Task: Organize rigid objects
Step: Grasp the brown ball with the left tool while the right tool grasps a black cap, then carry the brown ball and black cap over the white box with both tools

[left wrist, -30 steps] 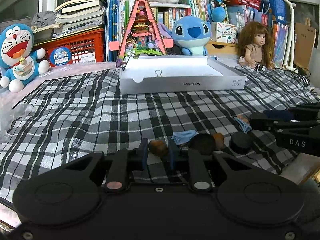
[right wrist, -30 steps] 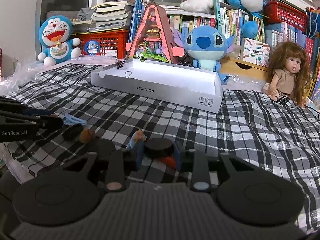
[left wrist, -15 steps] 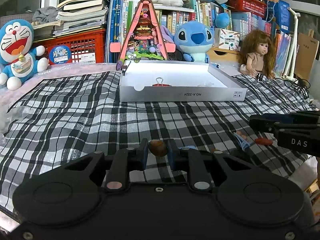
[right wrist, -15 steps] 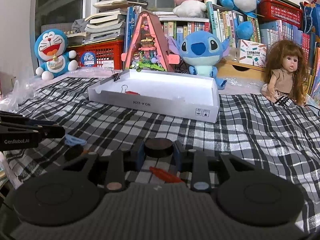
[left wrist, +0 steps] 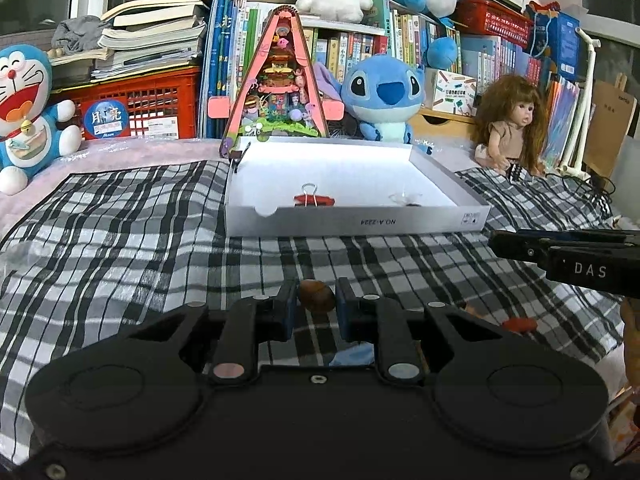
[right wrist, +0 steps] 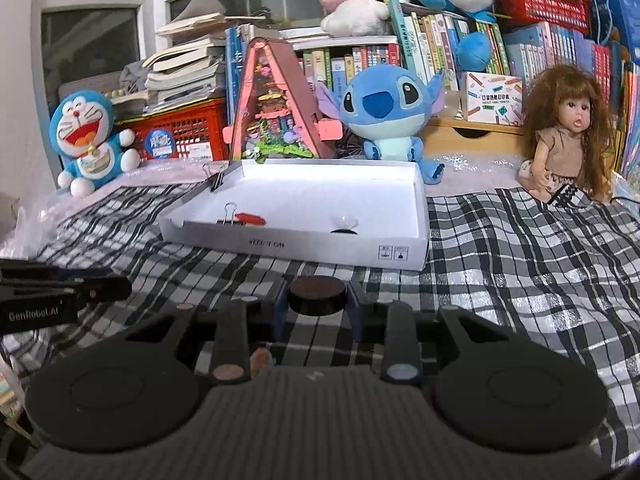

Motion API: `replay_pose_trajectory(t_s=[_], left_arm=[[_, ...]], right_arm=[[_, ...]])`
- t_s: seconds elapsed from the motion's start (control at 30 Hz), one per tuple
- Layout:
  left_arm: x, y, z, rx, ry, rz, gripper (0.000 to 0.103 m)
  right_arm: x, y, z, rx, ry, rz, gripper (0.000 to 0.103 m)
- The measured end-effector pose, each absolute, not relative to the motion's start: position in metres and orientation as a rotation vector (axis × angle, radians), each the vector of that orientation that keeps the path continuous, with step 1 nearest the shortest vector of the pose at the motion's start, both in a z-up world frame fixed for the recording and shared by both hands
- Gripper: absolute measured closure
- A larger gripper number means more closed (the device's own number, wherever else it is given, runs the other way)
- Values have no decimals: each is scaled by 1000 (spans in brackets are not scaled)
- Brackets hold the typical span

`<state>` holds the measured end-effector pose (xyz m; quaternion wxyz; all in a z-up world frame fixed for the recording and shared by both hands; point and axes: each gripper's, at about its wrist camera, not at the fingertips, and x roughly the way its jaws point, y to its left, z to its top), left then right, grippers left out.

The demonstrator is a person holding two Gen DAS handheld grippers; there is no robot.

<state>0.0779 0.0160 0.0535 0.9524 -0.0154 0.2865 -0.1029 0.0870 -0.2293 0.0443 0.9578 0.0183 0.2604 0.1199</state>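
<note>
Brown nut (left wrist: 317,296) in left gripper (left wrist: 316,308); black disc (right wrist: 317,294) pinched in right gripper (right wrist: 318,308); white box (right wrist: 404,254) ahead of both fingers.

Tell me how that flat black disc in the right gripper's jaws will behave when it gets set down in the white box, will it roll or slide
The black disc looks rigid and squat, so laid flat it will probably sit still rather than roll. Its rim is round, so dropped on edge it might roll across the smooth floor of the white box. Its surface looks smooth; the right gripper holds it only by the rim, so it could slip.
</note>
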Motion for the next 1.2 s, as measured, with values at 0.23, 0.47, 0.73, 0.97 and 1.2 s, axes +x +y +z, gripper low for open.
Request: replay_pose_trajectory(t_s=[0.23, 0.47, 0.73, 0.97, 1.2], left_arm=[[98, 11, 64, -33, 578, -214, 84], [117, 4, 64, -38, 603, -221, 84], [141, 1, 70, -61, 613, -216, 84], [168, 3, 75, -95, 638, -214, 84], [195, 2, 74, -140, 668, -223, 84]], right_arm=[[108, -238, 54, 91, 547, 229, 66], [130, -247, 58, 148, 580, 219, 66], [152, -255, 56, 203, 632, 208, 66], [169, -255, 56, 215, 653, 197, 66], [187, -254, 62, 209, 662, 187, 66]])
